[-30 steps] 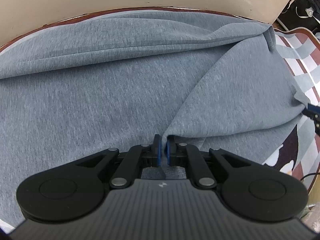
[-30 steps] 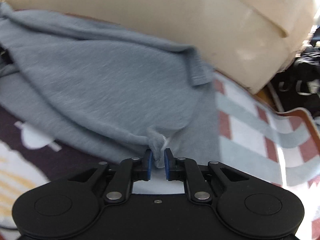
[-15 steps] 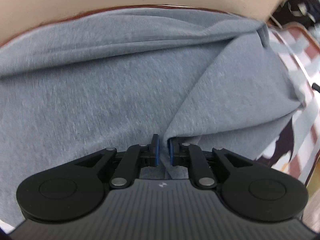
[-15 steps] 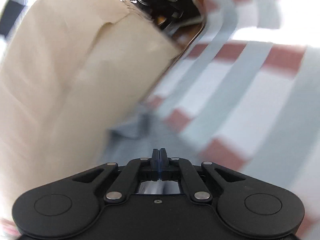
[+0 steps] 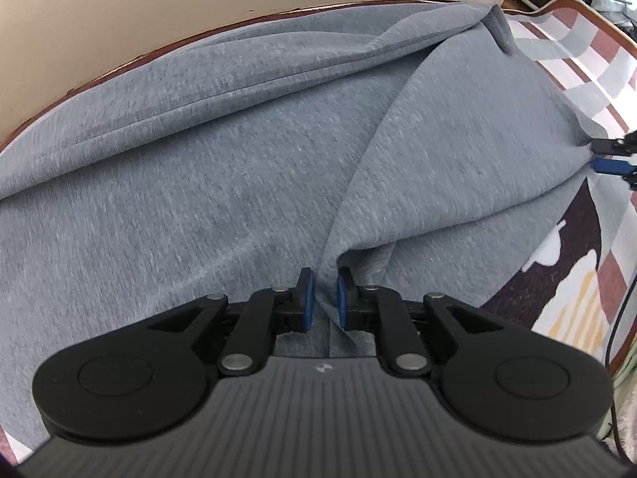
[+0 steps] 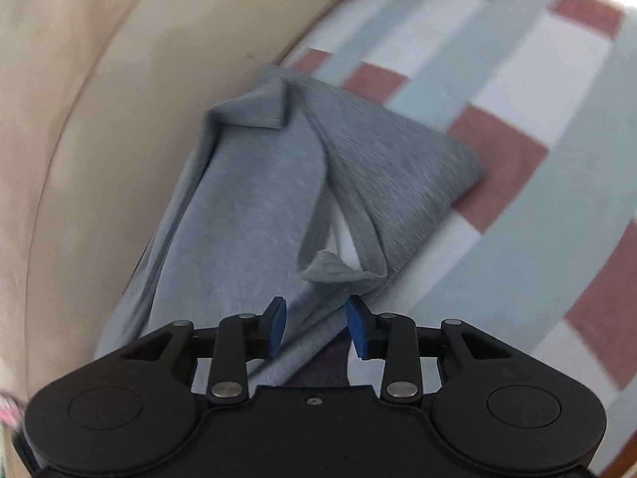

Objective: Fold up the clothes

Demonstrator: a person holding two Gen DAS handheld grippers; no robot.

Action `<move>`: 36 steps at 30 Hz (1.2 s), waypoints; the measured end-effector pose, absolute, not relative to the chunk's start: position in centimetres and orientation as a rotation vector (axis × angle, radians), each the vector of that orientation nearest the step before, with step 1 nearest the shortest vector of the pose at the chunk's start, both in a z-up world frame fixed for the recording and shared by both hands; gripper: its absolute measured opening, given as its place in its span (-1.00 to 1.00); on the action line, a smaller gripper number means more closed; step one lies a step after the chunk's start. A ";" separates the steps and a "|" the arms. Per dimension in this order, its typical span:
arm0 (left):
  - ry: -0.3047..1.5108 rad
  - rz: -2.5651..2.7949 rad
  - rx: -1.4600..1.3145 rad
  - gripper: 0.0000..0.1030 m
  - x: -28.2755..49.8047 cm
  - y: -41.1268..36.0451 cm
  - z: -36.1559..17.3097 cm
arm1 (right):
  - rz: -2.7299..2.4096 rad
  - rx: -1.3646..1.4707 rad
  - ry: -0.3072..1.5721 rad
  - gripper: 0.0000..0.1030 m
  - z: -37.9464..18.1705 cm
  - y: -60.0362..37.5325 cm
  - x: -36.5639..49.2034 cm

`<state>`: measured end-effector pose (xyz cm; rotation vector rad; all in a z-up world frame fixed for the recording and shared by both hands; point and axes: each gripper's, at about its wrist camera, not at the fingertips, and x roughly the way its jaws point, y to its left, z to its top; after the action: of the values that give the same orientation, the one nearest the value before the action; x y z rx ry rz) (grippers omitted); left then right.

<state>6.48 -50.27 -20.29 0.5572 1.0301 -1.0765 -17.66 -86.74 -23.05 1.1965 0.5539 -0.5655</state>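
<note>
Clearly soft and light, the grey jersey garment lies spread over a checked blanket against a beige cushion, with one flap folded diagonally across it. The left gripper is narrowly parted, a ridge of that flap's edge between its pads, probably only loosely pinched. The right gripper stands wide, empty, above a rumpled corner. Such limp knit likely sags and stretches, so hemmed edges and corners seem the best holds.
</note>
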 end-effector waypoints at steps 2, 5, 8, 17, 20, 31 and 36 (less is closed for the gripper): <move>1.030 -1.077 0.554 -0.77 6.5 -50.2 -20.3 | -0.552 1.273 0.508 -0.13 -23.7 -87.3 -17.9; 1.027 -1.069 0.546 -0.77 6.5 -50.2 -20.2 | -0.561 1.263 0.491 -0.08 -23.4 -87.5 -17.8; 1.014 -1.055 0.538 -0.78 6.6 -50.0 -20.0 | -0.598 0.963 0.409 -0.93 -19.8 -85.2 -17.9; 1.000 -1.220 0.613 -0.71 3.6 -50.1 -19.3 | -0.813 0.728 0.406 -0.78 -18.1 -85.2 -20.6; 0.935 -1.222 0.762 -0.56 1.6 -50.6 -20.4 | -0.791 0.828 0.431 -0.75 -19.8 -85.6 -21.1; 1.091 -1.069 0.303 -0.29 8.2 -43.1 -17.9 | -0.670 0.579 0.530 -0.91 -20.0 -86.4 -15.2; 1.073 -0.901 0.127 -0.28 12.8 -36.8 -16.3 | -0.738 0.430 0.324 -0.97 -11.0 -85.7 -17.9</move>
<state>12.77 -36.77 -16.28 0.1270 1.0731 -0.9007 -17.88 -85.73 -10.99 0.4303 0.3244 -0.7379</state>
